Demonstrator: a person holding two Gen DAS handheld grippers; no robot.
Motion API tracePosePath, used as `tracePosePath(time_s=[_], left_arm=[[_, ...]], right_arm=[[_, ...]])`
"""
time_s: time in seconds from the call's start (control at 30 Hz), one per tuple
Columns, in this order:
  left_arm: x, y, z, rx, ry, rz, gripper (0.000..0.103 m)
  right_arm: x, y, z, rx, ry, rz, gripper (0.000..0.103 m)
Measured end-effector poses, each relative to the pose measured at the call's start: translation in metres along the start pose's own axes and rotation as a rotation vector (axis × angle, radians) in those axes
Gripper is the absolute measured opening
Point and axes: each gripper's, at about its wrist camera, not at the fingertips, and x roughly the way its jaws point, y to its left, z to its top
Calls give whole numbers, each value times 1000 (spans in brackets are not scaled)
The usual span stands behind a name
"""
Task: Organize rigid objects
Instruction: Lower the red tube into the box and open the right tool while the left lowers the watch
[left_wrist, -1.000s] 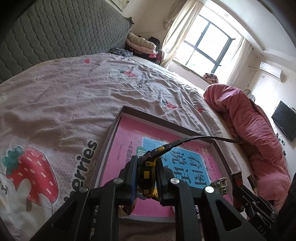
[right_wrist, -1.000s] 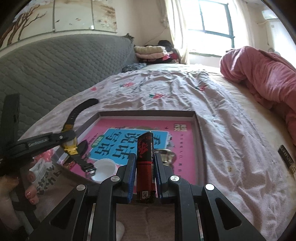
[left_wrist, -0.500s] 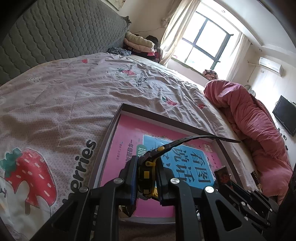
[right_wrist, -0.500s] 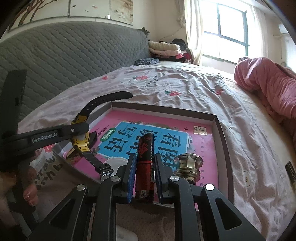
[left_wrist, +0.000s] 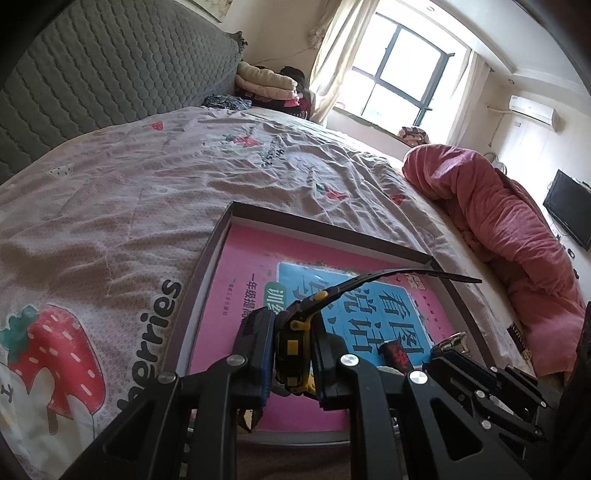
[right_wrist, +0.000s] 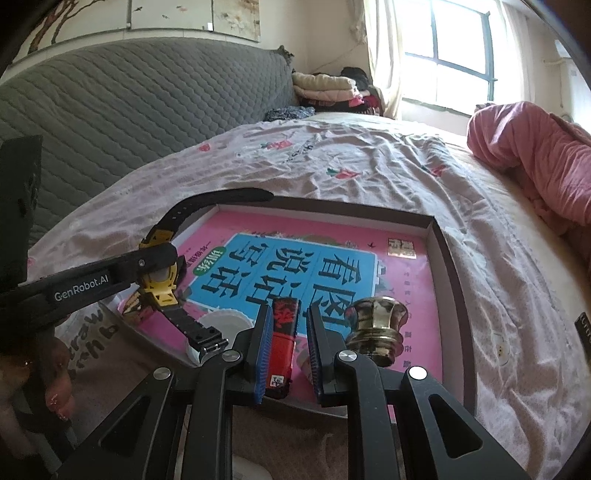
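On bed w/ strawberry-print sheet (left_wrist: 110, 206): 1 shallow box lid/tray (right_wrist: 448, 258), 1 pink workbook (right_wrist: 332, 236) lying flat inside. 1 yellow-black wristwatch (left_wrist: 293, 343) pinched at its case by left gripper (left_wrist: 291, 350), held above tray's near-left corner, one strap arcing up, buckle end hanging down. 1 red-black lighter (right_wrist: 283, 343) between fingers of right gripper (right_wrist: 286, 345); blue pads slightly apart from it, can't tell if gripped or resting on workbook. 1 brass knob (right_wrist: 376, 326) upright on workbook, just right of right gripper. 1 white round lid (right_wrist: 221, 321) under watch buckle. 1 pink duvet (left_wrist: 498, 236) at far right.
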Motion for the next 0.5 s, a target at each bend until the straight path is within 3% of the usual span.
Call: tracePosePath(time_s=[0.2,0.5], left_arm=[[5,-7,-1,50,13,14,18],[10,-21,-4,158,39,48,19]], right_arm=[[3,2,-2,-19,7,-7,18],[5,-2,-2,-40,19,-98,19]])
